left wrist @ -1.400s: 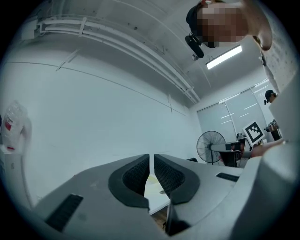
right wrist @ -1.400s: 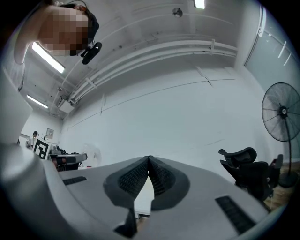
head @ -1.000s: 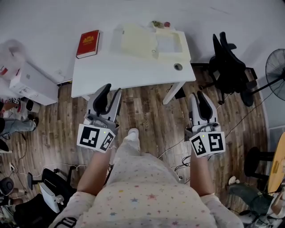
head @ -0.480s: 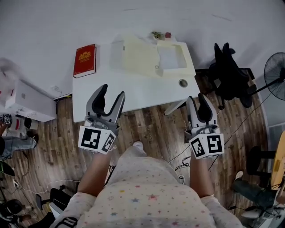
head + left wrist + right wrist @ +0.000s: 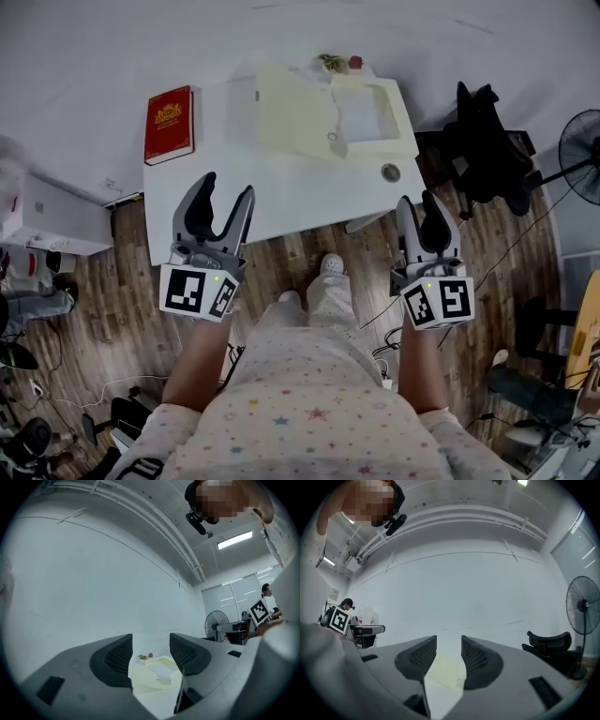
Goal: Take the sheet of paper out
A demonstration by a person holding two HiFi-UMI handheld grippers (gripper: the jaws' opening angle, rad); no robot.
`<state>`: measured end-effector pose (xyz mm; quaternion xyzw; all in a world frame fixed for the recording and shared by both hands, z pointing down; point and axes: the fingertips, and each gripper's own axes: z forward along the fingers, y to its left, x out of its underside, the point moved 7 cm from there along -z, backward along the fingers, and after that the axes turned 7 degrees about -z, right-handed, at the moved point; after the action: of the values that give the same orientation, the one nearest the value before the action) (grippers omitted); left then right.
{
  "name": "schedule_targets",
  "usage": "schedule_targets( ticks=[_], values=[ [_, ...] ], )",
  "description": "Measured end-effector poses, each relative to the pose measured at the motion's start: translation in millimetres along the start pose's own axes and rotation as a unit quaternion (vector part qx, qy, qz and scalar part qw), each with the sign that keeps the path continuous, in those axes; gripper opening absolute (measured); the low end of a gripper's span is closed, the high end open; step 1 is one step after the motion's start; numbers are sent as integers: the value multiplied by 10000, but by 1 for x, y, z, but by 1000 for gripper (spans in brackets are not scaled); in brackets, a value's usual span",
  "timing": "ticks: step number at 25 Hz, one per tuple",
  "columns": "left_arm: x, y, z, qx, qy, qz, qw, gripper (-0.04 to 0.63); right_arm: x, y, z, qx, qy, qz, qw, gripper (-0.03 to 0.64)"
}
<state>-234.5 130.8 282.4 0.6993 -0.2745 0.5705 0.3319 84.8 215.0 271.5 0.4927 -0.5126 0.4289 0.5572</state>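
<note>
A pale yellow folder [image 5: 300,117] lies on the white table [image 5: 281,192], with a white sheet of paper [image 5: 361,108] showing in its right half. My left gripper [image 5: 226,187] hovers open over the table's front edge, left of the folder, holding nothing. My right gripper [image 5: 419,201] is open with a narrower gap, off the table's front right corner, also empty. In the left gripper view the folder [image 5: 154,677] and the sheet [image 5: 161,668] show between the jaws. In the right gripper view the folder [image 5: 445,672] lies ahead between the jaws.
A red book [image 5: 169,124] lies at the table's left end. A small plant [image 5: 337,63] stands at the back edge, and a round cable hole [image 5: 391,172] is near the right corner. A black office chair [image 5: 483,122] and a fan [image 5: 581,155] stand to the right. A white box [image 5: 47,211] sits left.
The person has stepped toward the table. Both grippers are now nearer its front edge, the left one over the tabletop. Their jaws stand as before.
</note>
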Motion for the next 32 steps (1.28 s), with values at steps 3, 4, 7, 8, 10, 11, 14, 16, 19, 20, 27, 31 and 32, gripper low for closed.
schedule_targets(
  ticks=[3,4,7,8,10,11,14,16,19,20,27,31,32],
  values=[
    [6,1,10,-61,63,-3,10000,227,4,-6,14,-105,16,24,9999,166],
    [6,1,14,-94,63,3,9999,227,4,-10,19,-135,12,29,9999,166],
    [4,0,34,-199,22,26,9998,226,5,-27,37,-214,-7,41,9998,166],
    [3,0,42,-227,3,46,9997,226,5,-35,44,-228,-16,43,9997,166],
    [2,0,60,-293,-30,81,9995,225,4,-51,58,-259,-35,46,9996,166],
    [2,0,69,-332,-43,87,9994,226,4,-59,65,-283,-40,47,9996,166],
    [5,-4,95,-452,-86,88,9989,225,6,-84,84,-382,-65,38,9992,166],
    [9,-8,111,-513,-89,118,9986,225,7,-100,95,-459,-106,36,9989,166],
    [16,-14,130,-639,-36,122,9979,225,12,-120,110,-611,-112,60,9981,166],
    [17,-16,135,-696,-36,111,9975,225,13,-126,115,-665,-98,68,9977,166],
    [19,-15,162,-854,5,102,9963,226,22,-145,144,-869,-1,147,9961,166],
    [19,-2,177,-826,5,86,9965,225,23,-146,161,-861,20,144,9962,166],
    [19,2,182,-801,1,84,9968,225,23,-146,166,-839,10,146,9964,166]
  ],
)
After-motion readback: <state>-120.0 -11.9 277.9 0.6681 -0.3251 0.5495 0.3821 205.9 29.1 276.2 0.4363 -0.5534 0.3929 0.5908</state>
